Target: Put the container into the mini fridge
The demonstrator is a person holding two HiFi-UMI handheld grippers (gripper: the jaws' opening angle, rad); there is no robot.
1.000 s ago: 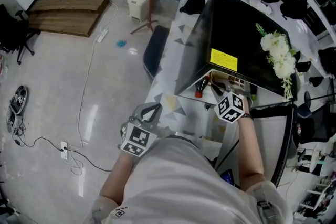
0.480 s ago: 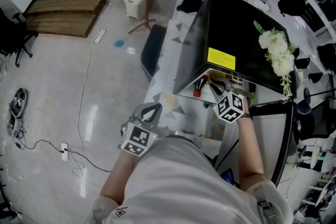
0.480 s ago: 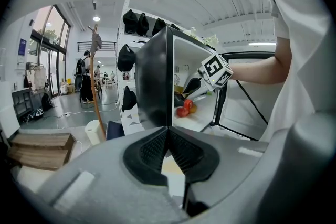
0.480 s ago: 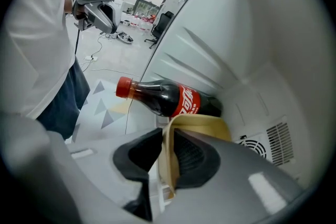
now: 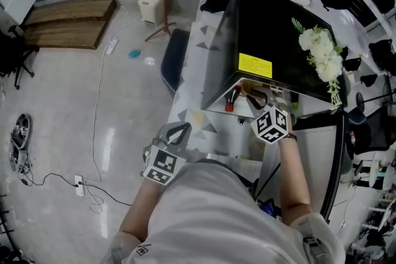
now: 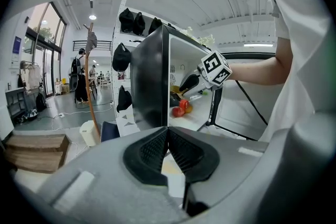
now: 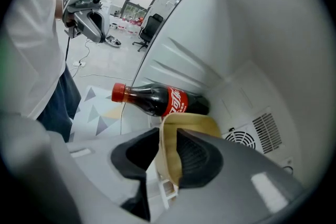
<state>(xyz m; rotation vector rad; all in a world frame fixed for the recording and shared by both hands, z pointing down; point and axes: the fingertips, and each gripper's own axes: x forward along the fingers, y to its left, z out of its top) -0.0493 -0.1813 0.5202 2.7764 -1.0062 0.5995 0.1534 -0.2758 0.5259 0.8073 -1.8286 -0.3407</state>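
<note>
**Container inside the fridge, right tool letting go**

The thin-walled tan container is seen inside the black mini fridge, its wall standing edge-on between the jaws of the right tool; those jaws are opening, and the pads no longer appear to be pressed on the wall, so the container is judged released or very nearly so. The wall runs along the tool's own line, deeper into the fridge; straight beyond it a dark cola bottle with a red cap lies on its side, its long axis across that line and its cap toward the doorway. The coming move is therefore judged to be a straight pull back along the jaws, so that neither pad drags the wall sideways or pushes it against the bottle.

The left tool is clenched on nothing and is held low by the body, well apart from the fridge; the right hand is plainly the nearer.

Only the right gripper view shows the wall between the pads and the bottle just behind; in the head view the fridge's roof covers most of the interior. The left gripper view alone gives the side-on sight of the right tool reaching through the open doorway above the triangle-patterned counter.
</note>
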